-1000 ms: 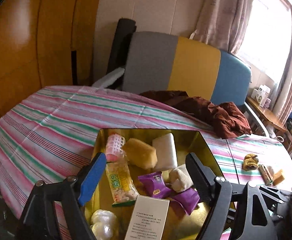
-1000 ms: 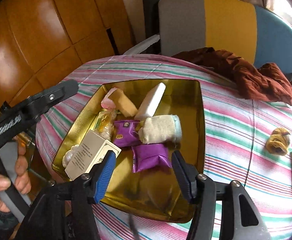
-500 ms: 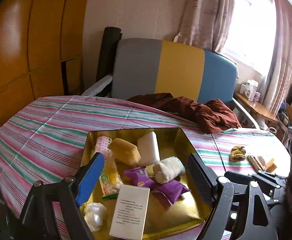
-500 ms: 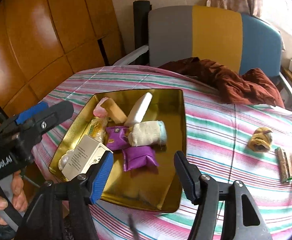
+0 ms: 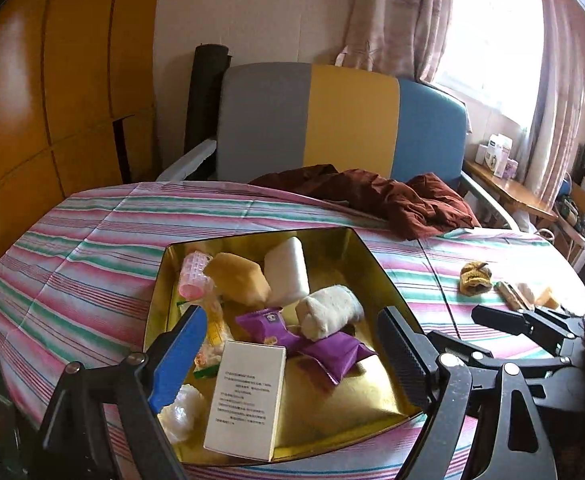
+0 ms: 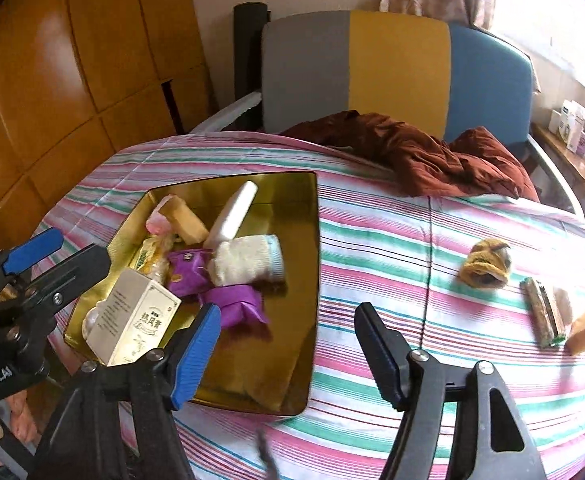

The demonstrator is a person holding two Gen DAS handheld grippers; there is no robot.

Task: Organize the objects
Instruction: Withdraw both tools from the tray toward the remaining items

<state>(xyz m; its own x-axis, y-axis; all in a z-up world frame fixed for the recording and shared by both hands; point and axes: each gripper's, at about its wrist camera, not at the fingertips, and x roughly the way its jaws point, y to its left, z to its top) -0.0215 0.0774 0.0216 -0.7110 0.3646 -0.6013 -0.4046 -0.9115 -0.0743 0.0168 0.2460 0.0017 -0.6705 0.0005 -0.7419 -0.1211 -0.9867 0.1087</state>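
Observation:
A gold tray [image 5: 376, 268] [image 6: 304, 280] on the striped tablecloth holds several items: a white box [image 5: 246, 396] [image 6: 132, 318], purple packets [image 5: 332, 350] [image 6: 232, 302], a rolled white sock [image 5: 328, 310] [image 6: 248, 260], a pink roller [image 5: 194, 274], a tan sponge [image 5: 240, 284] and a white block [image 5: 286, 270]. My left gripper [image 5: 288, 356] is open and empty above the tray's near end. My right gripper [image 6: 288, 350] is open and empty over the tray's near right edge. A yellow knitted item [image 6: 486, 264] [image 5: 474, 278], a striped bar [image 6: 542, 312] and a tan piece [image 6: 582, 332] lie on the cloth to the right.
A crumpled dark red cloth [image 5: 376, 196] [image 6: 420, 152] lies at the table's far edge before a grey, yellow and blue chair back [image 5: 340, 120]. Wooden panels [image 5: 52, 100] stand at left. A side shelf [image 5: 508, 188] with small boxes is at the right by the window.
Both grippers have pulled back and up from the tray, which now looks smaller. The right gripper has shifted to the right, toward the tray's right edge. Nothing was grasped.

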